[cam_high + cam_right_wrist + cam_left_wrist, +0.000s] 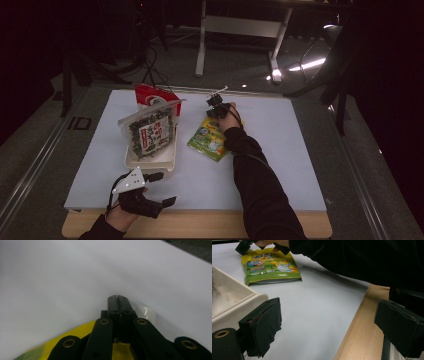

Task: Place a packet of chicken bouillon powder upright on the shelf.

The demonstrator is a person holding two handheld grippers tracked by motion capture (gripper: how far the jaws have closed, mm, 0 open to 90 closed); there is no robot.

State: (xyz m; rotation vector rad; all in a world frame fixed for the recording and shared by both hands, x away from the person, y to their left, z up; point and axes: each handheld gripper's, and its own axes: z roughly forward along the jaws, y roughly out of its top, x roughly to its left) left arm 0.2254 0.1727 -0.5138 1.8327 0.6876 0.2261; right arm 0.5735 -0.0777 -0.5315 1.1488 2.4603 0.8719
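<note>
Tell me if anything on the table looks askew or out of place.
The seaweed packet stands propped and tilted in the white tray, overhanging its rim. The red packet leans behind it. The yellow-green pouch lies flat.

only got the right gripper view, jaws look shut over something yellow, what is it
observer: a green and yellow pouch lying flat on the white mat; the right gripper is at its far end.
operator: wheres the left gripper
observer: the left gripper is near the table's front edge, jaws open, beside a white tray.
operator: anything in the tray
observer: a seaweed packet leans in it, with a red packet behind.
</note>
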